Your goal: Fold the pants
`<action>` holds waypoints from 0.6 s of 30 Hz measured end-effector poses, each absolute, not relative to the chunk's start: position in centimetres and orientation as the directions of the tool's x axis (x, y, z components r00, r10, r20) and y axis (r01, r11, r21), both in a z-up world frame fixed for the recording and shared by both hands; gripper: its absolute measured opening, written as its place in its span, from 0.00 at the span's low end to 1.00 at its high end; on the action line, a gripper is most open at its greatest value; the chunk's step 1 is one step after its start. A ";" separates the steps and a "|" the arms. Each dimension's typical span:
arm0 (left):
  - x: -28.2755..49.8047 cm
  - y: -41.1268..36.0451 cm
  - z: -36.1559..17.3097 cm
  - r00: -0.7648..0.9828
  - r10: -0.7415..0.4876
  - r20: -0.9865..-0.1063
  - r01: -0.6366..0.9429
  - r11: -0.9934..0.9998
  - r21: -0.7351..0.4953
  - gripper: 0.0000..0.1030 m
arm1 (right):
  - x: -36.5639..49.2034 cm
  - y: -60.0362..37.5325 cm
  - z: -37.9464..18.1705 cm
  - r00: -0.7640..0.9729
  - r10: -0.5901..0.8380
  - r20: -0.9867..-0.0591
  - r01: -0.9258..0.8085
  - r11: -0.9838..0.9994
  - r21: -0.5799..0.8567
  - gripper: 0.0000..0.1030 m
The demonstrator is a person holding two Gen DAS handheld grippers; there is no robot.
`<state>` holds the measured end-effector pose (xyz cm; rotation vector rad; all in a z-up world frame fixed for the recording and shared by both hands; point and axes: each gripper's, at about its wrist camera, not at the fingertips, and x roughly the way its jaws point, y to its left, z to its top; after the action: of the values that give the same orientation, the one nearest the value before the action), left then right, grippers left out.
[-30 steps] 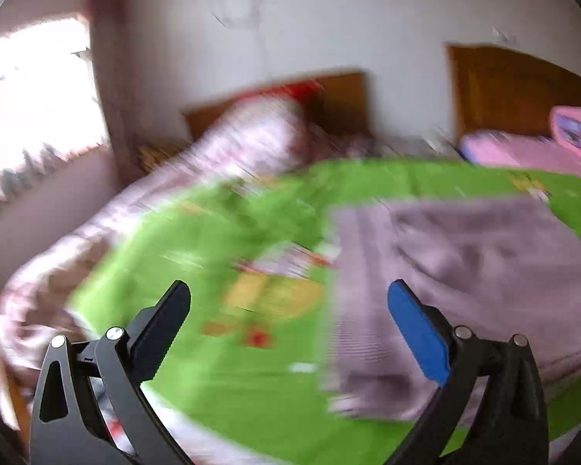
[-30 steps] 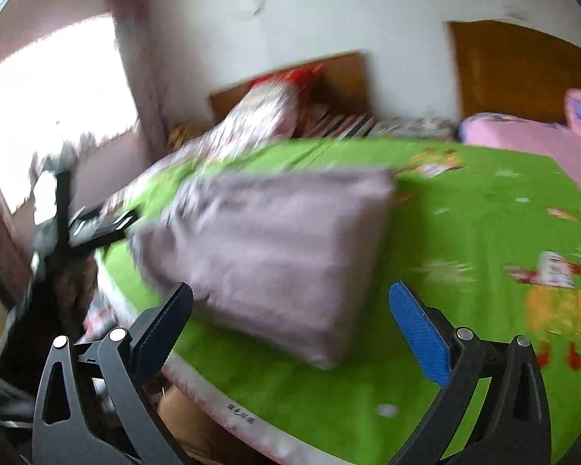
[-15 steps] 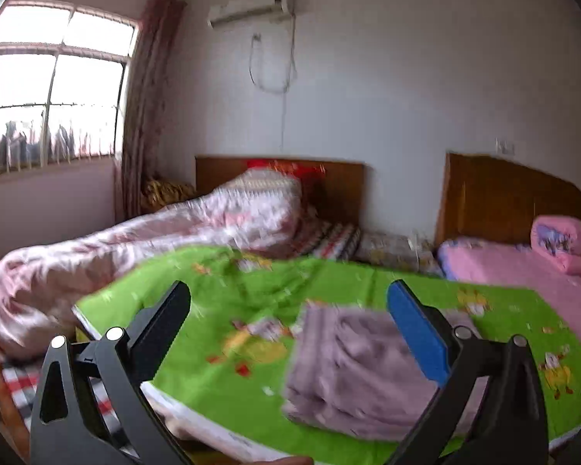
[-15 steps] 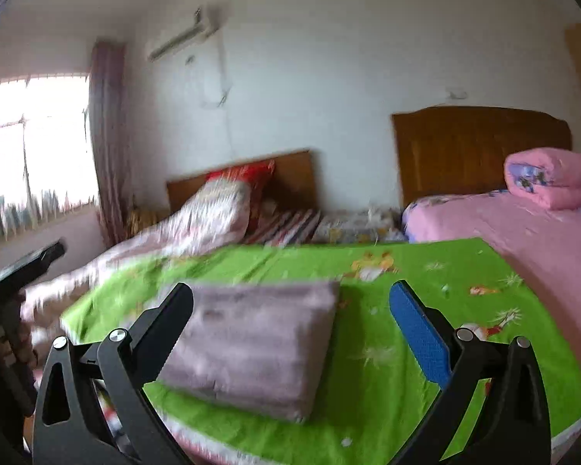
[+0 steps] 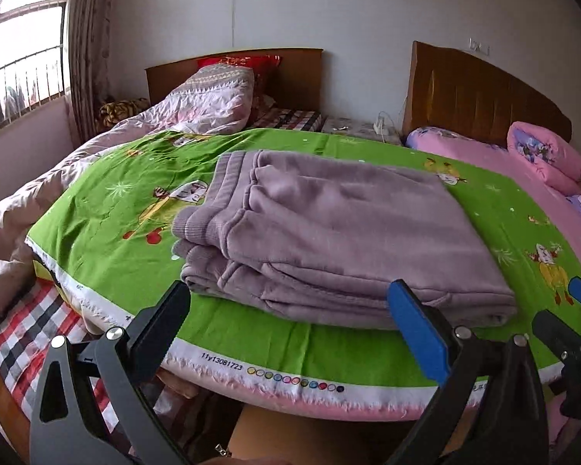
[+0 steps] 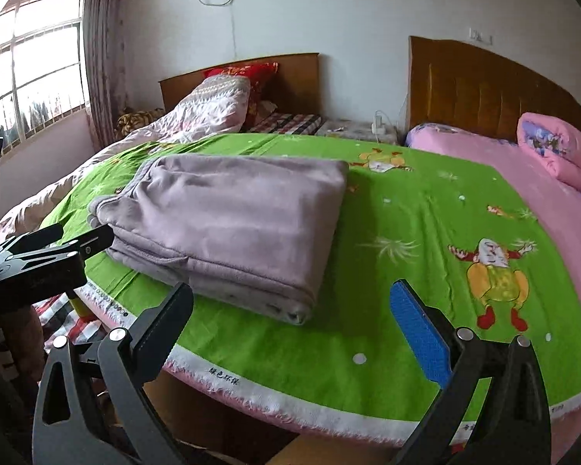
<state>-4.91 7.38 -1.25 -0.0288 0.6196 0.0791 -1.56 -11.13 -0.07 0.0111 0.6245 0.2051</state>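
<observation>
You held your left tool (image 5: 288, 323) and right tool (image 6: 290, 323) wide open and empty, near the folded pants (image 5: 329, 232) lying on the green sheet (image 5: 108, 209).

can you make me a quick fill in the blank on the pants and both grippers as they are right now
1. The purple pants lie ____ in a neat stack.
2. They rest on a ____ cartoon-print sheet.
3. The left gripper is ____ and holds nothing.
4. The right gripper touches ____ fabric.

Missing words: folded; green; open; no
</observation>
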 end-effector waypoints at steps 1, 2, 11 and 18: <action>-4.8 7.5 -1.1 0.812 0.066 -0.580 -0.082 0.997 -0.002 0.99 | -1.6 -10.9 -0.1 0.789 0.198 -0.582 -0.193 0.979 0.071 0.95; -4.9 7.5 -1.1 0.814 0.065 -0.578 -0.080 0.997 0.000 0.99 | -1.6 -10.7 -0.2 0.787 0.201 -0.584 -0.199 0.978 0.068 0.95; -5.0 6.5 -1.0 0.816 0.047 -0.576 -0.043 0.999 0.021 0.99 | -1.8 -10.3 -0.3 0.781 0.206 -0.589 -0.206 0.976 0.068 0.95; -5.1 6.3 -0.9 0.819 0.044 -0.573 -0.036 0.999 0.025 0.99 | -1.9 -10.1 -0.3 0.776 0.205 -0.597 -0.208 0.976 0.064 0.95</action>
<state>-5.06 6.32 -0.94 0.0137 0.6102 0.0426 -1.85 -10.06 -0.34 -0.0060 0.6451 0.2236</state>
